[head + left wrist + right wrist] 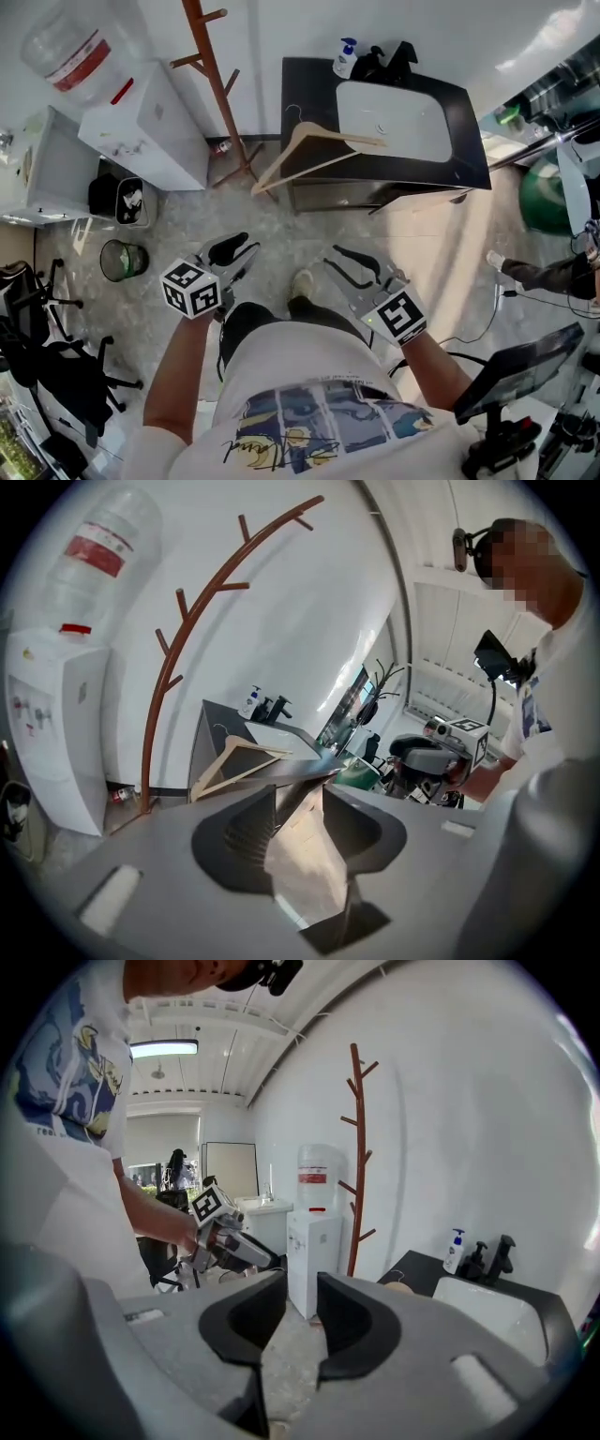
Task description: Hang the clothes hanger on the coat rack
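The pale wooden clothes hanger point(319, 150) lies across the black counter's point(307, 89) front-left corner, near the brown branch-shaped coat rack point(217, 80). The left gripper point(239, 251) and right gripper point(349, 262) are each partly open and hold nothing.

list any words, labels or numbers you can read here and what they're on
No text here can be quoted; nothing reads clearly.
Red label on the water jug: print too blurred.
Label on the soap bottle: too small.
Cursive script on the shirt: not legible.
Marker cubes: black-and-white patterns, no letters.
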